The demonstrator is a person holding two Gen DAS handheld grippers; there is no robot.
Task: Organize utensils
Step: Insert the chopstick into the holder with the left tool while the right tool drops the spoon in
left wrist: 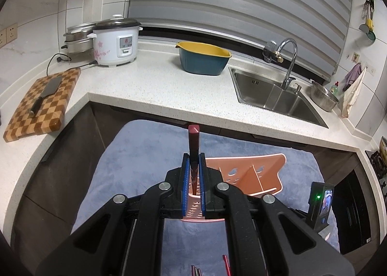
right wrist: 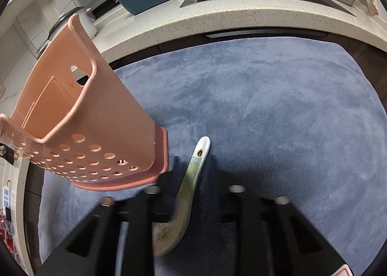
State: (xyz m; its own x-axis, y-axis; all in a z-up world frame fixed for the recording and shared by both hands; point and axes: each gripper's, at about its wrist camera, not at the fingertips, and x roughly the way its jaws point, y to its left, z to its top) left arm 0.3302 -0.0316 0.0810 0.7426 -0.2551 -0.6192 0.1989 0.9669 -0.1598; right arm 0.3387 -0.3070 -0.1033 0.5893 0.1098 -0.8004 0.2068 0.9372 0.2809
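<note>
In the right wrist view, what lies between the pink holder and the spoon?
Only bare blue cloth. In the right wrist view the pink holder stands left of the spoon, apart from it, with a narrow strip of cloth between them.

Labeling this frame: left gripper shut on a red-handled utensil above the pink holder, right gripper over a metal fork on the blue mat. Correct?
One error: the right gripper is over a ceramic spoon, not a metal fork, as the right wrist view shows. The left gripper is shut on the red-handled utensil above the pink holder; the mat is blue.
</note>
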